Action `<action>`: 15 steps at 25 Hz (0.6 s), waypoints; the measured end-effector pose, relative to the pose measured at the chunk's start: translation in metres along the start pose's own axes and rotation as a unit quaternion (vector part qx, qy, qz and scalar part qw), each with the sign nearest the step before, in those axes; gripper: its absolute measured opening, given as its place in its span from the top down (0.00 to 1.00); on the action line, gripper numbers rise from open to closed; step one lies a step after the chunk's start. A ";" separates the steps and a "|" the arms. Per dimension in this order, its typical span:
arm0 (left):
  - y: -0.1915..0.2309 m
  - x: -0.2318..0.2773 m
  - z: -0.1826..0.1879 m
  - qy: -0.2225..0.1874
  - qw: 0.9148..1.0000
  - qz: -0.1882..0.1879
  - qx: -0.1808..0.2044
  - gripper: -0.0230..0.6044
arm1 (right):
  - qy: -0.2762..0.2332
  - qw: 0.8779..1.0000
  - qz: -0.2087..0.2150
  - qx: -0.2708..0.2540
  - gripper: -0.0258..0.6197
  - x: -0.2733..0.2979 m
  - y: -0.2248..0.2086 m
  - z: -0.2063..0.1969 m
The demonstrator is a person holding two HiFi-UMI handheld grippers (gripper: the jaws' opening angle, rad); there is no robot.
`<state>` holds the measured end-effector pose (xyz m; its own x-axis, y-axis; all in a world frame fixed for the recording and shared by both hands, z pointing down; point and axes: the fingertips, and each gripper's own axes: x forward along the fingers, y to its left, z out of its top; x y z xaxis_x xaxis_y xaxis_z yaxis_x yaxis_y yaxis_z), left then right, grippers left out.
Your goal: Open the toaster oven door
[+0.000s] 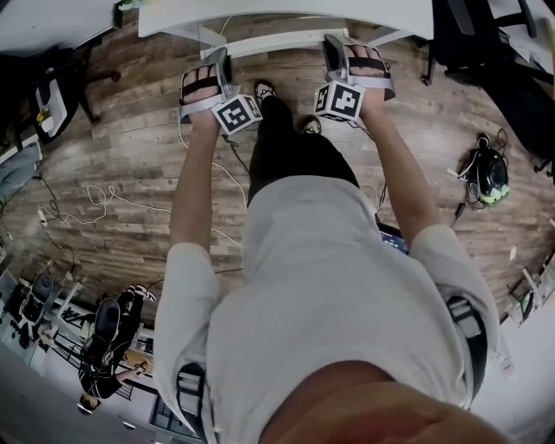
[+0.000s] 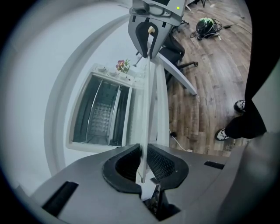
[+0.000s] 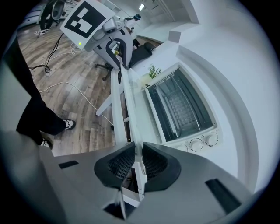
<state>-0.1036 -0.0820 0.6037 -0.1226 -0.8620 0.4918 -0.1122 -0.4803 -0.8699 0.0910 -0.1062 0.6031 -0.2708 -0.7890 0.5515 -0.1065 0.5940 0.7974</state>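
White door handle (image 2: 151,100) runs between your two grippers: your left gripper (image 2: 143,168) and right gripper (image 3: 135,168) are each clamped shut on it. The toaster oven (image 3: 173,143) stands by the tabletop's (image 1: 286,13) near edge, with its rack (image 3: 183,109) in sight. The door seems partly lowered, so the rest of the swing is likely left.

One toaster oven (image 2: 103,111), two hand-held grippers (image 2: 143,170) (image 3: 136,164)
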 end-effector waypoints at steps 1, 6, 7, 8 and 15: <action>-0.001 0.001 0.000 0.000 1.000 0.001 0.001 0.87 | 0.000 1.000 -0.001 -0.001 0.88 0.001 0.001 0.000; -0.008 0.006 -0.001 0.003 1.000 -0.003 0.003 0.87 | -0.002 1.000 0.000 -0.001 0.88 0.006 0.006 -0.001; -0.010 0.007 0.000 0.005 1.000 -0.003 0.004 0.87 | -0.002 1.000 -0.001 -0.002 0.88 0.007 0.008 -0.002; -0.012 0.008 -0.001 0.007 1.000 -0.004 0.005 0.87 | -0.002 1.000 -0.003 -0.001 0.88 0.008 0.011 -0.003; -0.023 0.013 0.000 0.017 1.000 -0.008 0.010 0.87 | -0.004 1.000 -0.009 -0.012 0.88 0.015 0.021 -0.008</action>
<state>-0.1030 -0.0824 0.6300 -0.1552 -0.8485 0.5059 -0.0942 -0.4971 -0.8626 0.0928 -0.1062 0.6303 -0.2759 -0.7984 0.5353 -0.0885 0.5756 0.8129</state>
